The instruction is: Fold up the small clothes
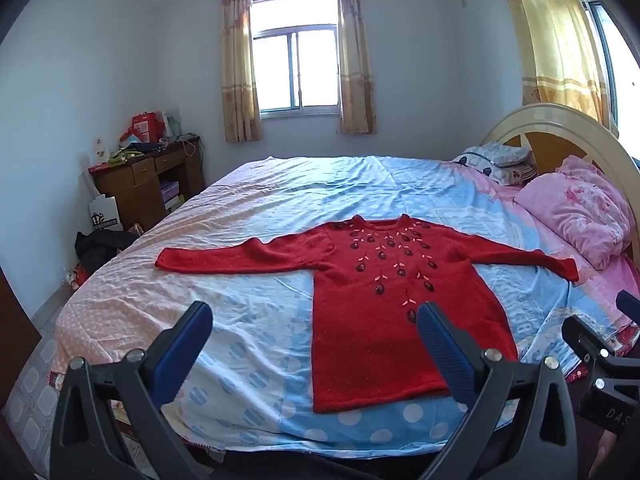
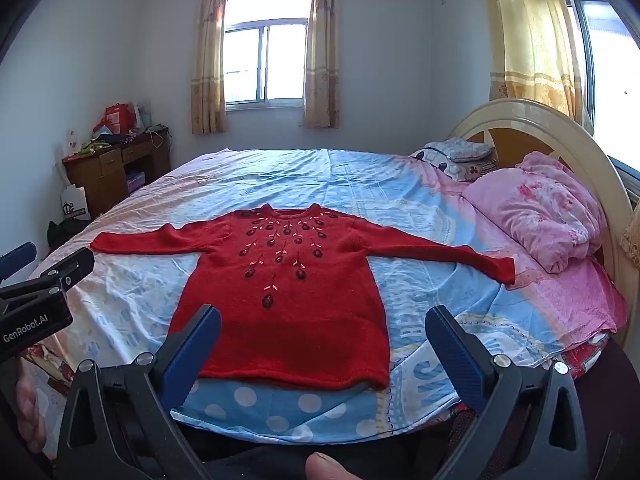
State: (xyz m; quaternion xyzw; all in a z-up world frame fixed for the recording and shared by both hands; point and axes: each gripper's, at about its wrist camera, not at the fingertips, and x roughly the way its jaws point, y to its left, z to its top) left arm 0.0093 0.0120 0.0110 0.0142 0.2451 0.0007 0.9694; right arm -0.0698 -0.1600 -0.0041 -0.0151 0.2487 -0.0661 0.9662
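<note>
A small red knitted sweater with dark embroidered flowers lies flat on the bed, face up, both sleeves spread out sideways and the hem towards me. My left gripper hovers open above the near edge of the bed, left of the sweater's hem, its blue fingers wide apart with nothing between them. My right gripper is open too, held over the hem's right part and touching nothing. Each gripper shows at the side of the other's view.
The bed carries a blue, white and pink sheet. A pink quilt and pillows are piled by the headboard on the right. A cluttered wooden desk stands at the far left. A person's fingers show at the bottom.
</note>
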